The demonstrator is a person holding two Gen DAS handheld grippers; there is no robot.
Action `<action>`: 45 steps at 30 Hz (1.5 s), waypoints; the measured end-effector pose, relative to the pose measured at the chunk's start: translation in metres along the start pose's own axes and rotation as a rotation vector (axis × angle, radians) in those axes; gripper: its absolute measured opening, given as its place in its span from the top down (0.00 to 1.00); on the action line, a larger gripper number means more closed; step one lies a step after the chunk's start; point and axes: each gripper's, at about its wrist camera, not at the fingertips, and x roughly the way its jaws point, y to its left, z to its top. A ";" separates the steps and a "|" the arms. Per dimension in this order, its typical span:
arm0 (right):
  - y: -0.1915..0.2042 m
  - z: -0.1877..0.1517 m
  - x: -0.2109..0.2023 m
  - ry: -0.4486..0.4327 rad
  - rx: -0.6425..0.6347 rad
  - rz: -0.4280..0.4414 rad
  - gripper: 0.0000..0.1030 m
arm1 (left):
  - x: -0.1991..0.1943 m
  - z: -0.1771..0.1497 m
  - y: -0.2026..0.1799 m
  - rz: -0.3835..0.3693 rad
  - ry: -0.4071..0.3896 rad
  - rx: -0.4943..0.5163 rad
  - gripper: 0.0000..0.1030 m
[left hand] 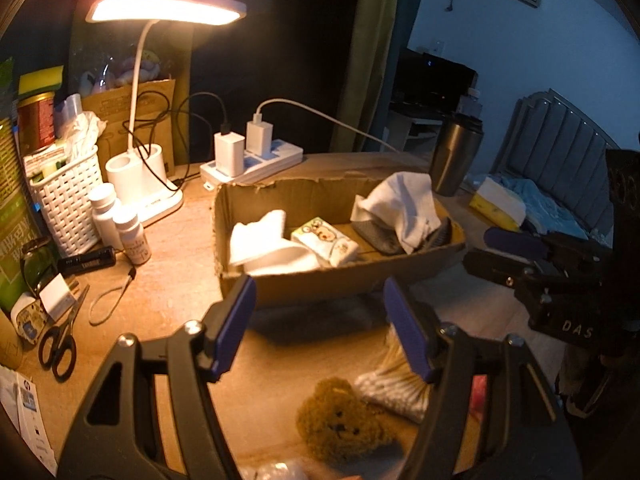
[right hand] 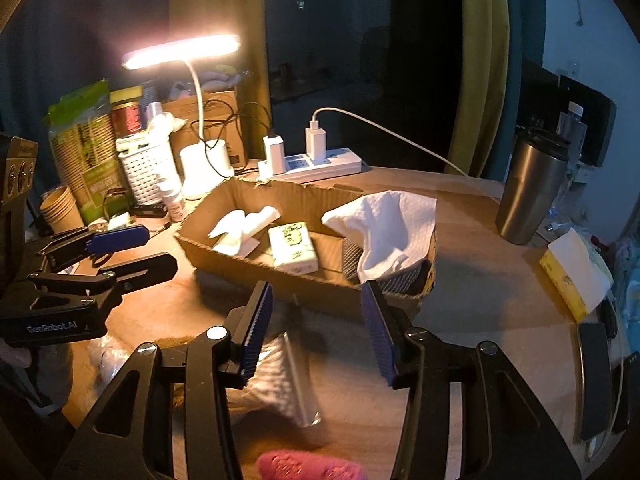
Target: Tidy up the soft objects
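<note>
A cardboard box [left hand: 316, 280] [right hand: 304, 288] stands mid-table. It holds a white sock [left hand: 264, 246] [right hand: 240, 228], a tissue pack [left hand: 325, 240] [right hand: 292, 246], a white cloth [left hand: 400, 204] [right hand: 384, 228] and a grey cloth [left hand: 384, 238] under it. My left gripper [left hand: 320, 324] is open and empty, just before the box. A brown plush bear [left hand: 340, 424] and a bag of cotton swabs [left hand: 394, 384] [right hand: 280, 368] lie below it. My right gripper [right hand: 316, 328] is open and empty above the swab bag. A pink soft item [right hand: 308, 466] lies at the near edge.
A lit desk lamp [left hand: 160, 12] [right hand: 180, 52], power strip [left hand: 256, 164] [right hand: 316, 164], white basket [left hand: 66, 200], bottles [left hand: 120, 224] and scissors [left hand: 60, 340] crowd the left. A steel tumbler [right hand: 532, 192] [left hand: 452, 160] and yellow tissue box [right hand: 572, 276] stand right.
</note>
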 end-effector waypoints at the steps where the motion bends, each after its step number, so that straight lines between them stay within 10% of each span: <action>1: 0.002 -0.002 -0.002 -0.002 0.000 0.002 0.47 | -0.001 -0.001 0.000 0.000 -0.001 0.001 0.34; 24: 0.017 -0.078 -0.023 0.042 0.034 -0.004 0.35 | -0.016 -0.069 -0.024 -0.026 0.054 0.038 0.33; 45: 0.005 -0.121 -0.007 0.139 0.049 -0.049 0.23 | -0.027 -0.107 0.019 0.190 0.102 -0.040 0.33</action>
